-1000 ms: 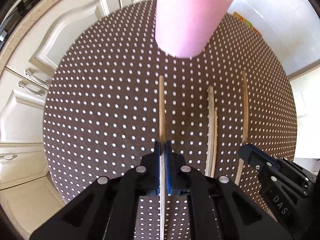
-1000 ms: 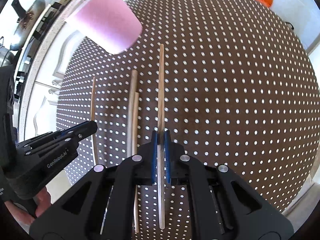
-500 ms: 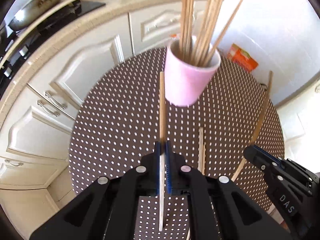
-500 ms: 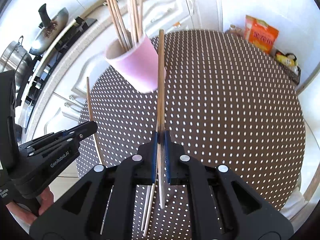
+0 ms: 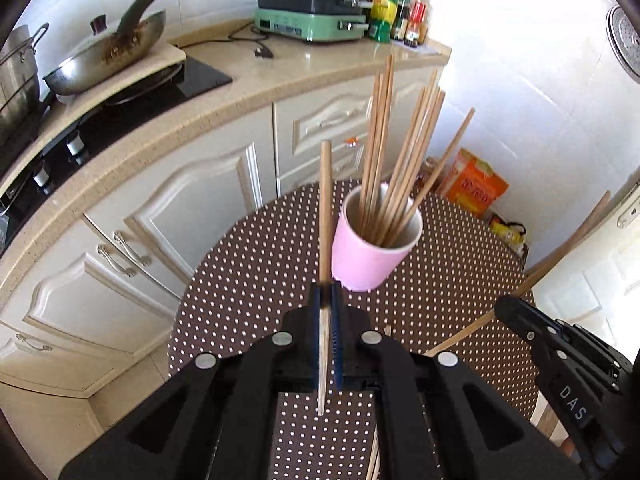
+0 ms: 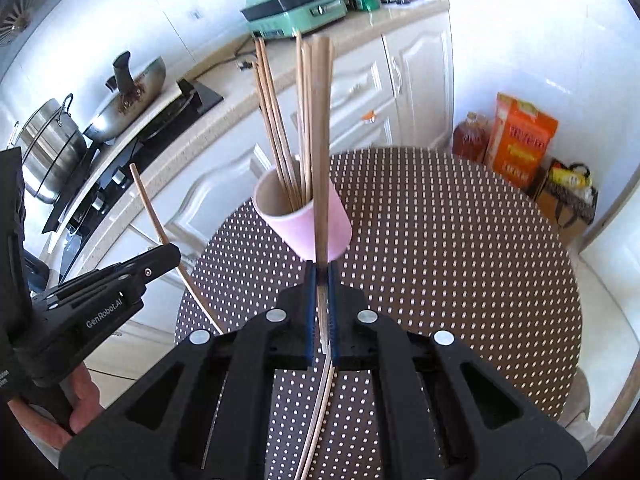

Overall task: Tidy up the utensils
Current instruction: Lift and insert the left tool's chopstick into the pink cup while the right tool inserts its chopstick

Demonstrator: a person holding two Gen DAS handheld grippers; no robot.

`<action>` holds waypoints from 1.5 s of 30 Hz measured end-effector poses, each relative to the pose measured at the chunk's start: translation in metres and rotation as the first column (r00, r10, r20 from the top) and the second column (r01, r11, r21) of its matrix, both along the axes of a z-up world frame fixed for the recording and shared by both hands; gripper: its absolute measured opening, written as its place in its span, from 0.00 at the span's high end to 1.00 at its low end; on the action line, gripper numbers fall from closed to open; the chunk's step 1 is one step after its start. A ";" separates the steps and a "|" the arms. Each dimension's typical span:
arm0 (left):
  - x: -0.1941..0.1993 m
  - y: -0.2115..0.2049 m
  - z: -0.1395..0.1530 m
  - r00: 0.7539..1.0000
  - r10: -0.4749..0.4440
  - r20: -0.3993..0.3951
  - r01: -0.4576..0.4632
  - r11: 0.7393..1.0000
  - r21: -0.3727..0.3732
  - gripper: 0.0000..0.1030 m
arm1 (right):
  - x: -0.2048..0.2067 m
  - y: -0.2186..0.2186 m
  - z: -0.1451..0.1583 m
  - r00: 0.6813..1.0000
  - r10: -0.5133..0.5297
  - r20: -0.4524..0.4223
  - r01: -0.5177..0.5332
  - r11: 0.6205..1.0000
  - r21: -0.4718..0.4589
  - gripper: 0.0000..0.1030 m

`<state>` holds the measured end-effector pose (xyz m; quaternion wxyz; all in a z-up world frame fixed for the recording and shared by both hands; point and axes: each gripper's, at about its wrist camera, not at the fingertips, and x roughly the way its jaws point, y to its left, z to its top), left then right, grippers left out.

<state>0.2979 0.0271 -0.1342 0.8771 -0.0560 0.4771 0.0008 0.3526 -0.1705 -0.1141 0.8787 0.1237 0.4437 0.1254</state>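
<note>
A pink cup (image 5: 372,256) (image 6: 308,220) holding several wooden chopsticks stands near the far side of a round brown dotted table (image 5: 248,280) (image 6: 440,240). My left gripper (image 5: 328,292) is shut on one chopstick (image 5: 325,208), held in the air just left of the cup. My right gripper (image 6: 321,270) is shut on another chopstick (image 6: 321,140), which crosses in front of the cup. Each view shows the other gripper at its side: the right gripper (image 5: 508,314) and the left gripper (image 6: 170,254). Two pale chopsticks (image 6: 320,412) lie on the table beneath my right gripper.
Behind the table runs a counter (image 5: 224,108) over cream cabinets (image 5: 192,200), bearing a wok (image 5: 108,52), a steel pot (image 6: 52,144), a green appliance (image 5: 308,12) and bottles (image 5: 400,12). An orange bag (image 6: 520,140) and a bottle stand on the floor at the far right.
Both grippers have risen off the table, each with its chopstick, and tilted upward. The cup's rim and the counter have come into view.
</note>
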 end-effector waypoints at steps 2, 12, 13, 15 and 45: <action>0.001 0.001 0.008 1.000 0.006 0.015 -0.006 1.000 -0.002 0.94 | 0.000 0.001 0.006 1.000 -0.002 0.014 0.002 1.000 0.003 0.95; 0.012 0.003 0.060 0.990 0.015 0.142 -0.012 1.000 -0.027 0.94 | 0.009 -0.009 0.054 0.991 -0.010 0.135 0.007 1.000 0.023 0.95; 0.015 0.003 0.065 0.988 0.016 0.155 -0.012 0.999 -0.030 0.94 | 0.011 -0.011 0.059 0.989 -0.016 0.146 0.012 1.000 0.026 0.95; 0.022 0.002 0.078 0.982 0.017 0.188 -0.011 0.999 -0.035 0.94 | 0.017 -0.012 0.068 0.986 -0.020 0.166 0.015 0.999 0.032 0.95; 0.128 -0.011 0.033 0.979 -0.097 0.178 0.113 0.990 -0.079 0.94 | 0.101 0.015 0.018 0.998 -0.066 0.018 0.067 0.997 -0.038 0.95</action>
